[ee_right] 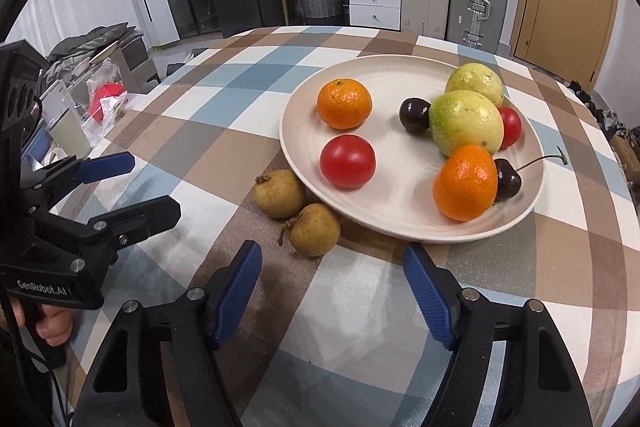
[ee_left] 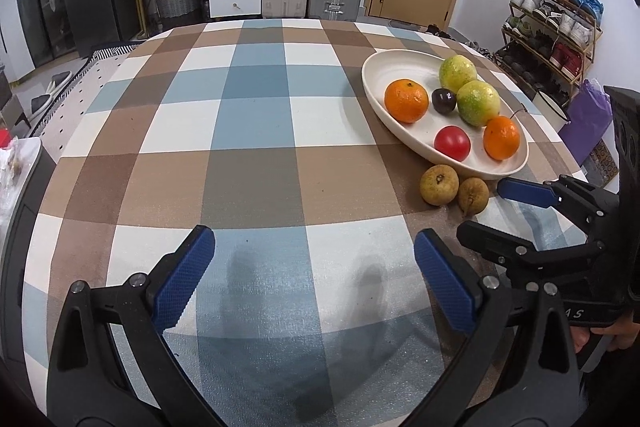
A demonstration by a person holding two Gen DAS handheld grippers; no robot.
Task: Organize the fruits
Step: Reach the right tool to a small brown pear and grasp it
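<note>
Guavas point(ee_right: 466, 121) hide a tomato point(ee_right: 511, 127) (half); both grippers' jaws released, empty.

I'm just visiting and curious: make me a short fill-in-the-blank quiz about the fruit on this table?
1. The number of oranges on the white plate is ____.
2. The two brown fruits lie on the checked ____, beside the plate, not on it.
3. The dark cherry with the long stem touches an ____.
4. Between the right gripper's blue fingers there is ____.

Missing words: two; tablecloth; orange; nothing
</note>
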